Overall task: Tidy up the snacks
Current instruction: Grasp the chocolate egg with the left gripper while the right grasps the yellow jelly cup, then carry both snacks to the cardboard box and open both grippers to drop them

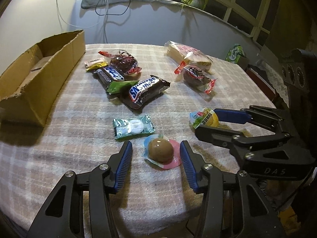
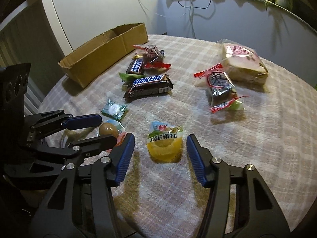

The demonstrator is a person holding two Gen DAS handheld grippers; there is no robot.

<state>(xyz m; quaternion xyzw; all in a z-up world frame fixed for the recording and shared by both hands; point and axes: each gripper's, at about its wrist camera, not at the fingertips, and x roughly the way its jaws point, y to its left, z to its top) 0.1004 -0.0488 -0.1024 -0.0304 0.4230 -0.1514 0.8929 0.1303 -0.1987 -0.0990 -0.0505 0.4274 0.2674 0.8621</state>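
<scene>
Green wrapper [image 1: 118, 86] half buried under two Snickers bars, print unreadable. Yellow-and-pink packets [image 1: 94, 63] at back of pile mostly covered by dark cake pack; too small to identify. Brown egg pack [image 2: 111, 129] in right wrist view partly hidden behind left gripper [image 2: 103, 128]. Yellow egg pack [image 1: 204, 117] in left wrist view partly masked by right gripper [image 1: 208, 120]. Cardboard box [image 1: 37, 75] interior mostly out of sight, near end cut by frame edge. Green bag [image 1: 235, 52] beyond tabletop [image 1: 79, 158] small, label illegible. Red print on bread pack [image 2: 240, 54] blurred.
</scene>
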